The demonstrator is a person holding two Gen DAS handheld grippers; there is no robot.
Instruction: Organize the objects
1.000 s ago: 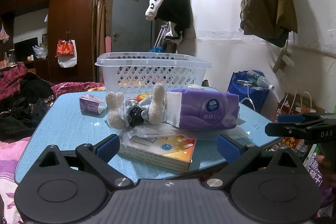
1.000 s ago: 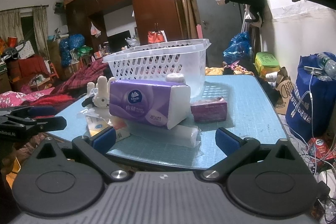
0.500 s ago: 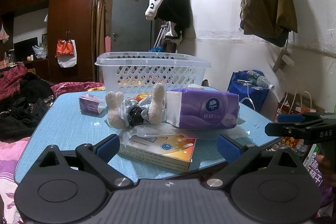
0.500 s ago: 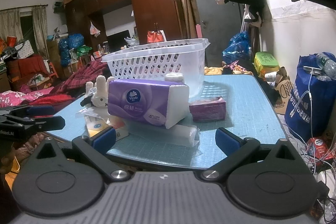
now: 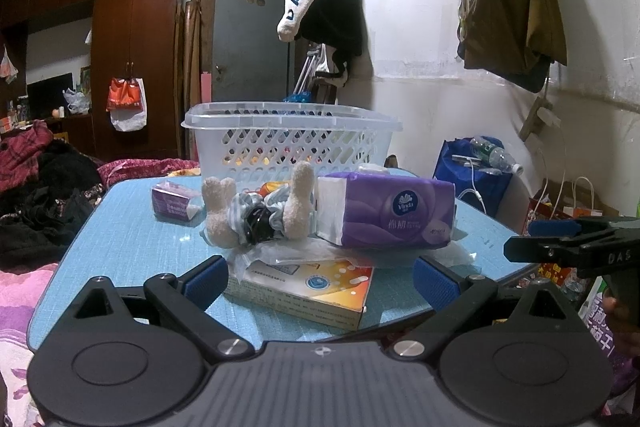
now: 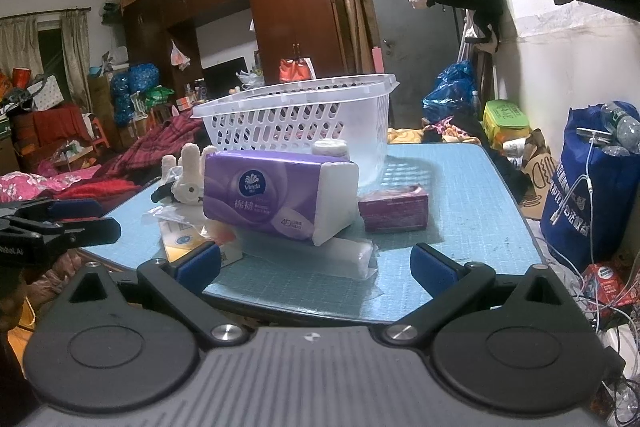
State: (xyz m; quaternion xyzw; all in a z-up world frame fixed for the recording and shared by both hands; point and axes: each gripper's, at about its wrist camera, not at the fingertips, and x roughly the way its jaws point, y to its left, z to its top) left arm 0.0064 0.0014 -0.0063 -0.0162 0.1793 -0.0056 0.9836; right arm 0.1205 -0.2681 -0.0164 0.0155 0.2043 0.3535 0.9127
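Both sets of jaws gape empty before the bench (image 5: 120,239).
Risk: tissue pack (image 6: 276,193) perches tilted; a nudge likely topples it.

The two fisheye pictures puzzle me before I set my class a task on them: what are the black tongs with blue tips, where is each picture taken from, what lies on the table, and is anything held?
A person holds one hand tool in each hand; no robot is there. Each picture comes from a camera on one tool, looking along its tongs. The left tongs and right tongs are both open and hold nothing. On the blue table stand a white basket, a purple Vinda tissue pack, a plush rabbit, an orange and white box and a small purple packet.
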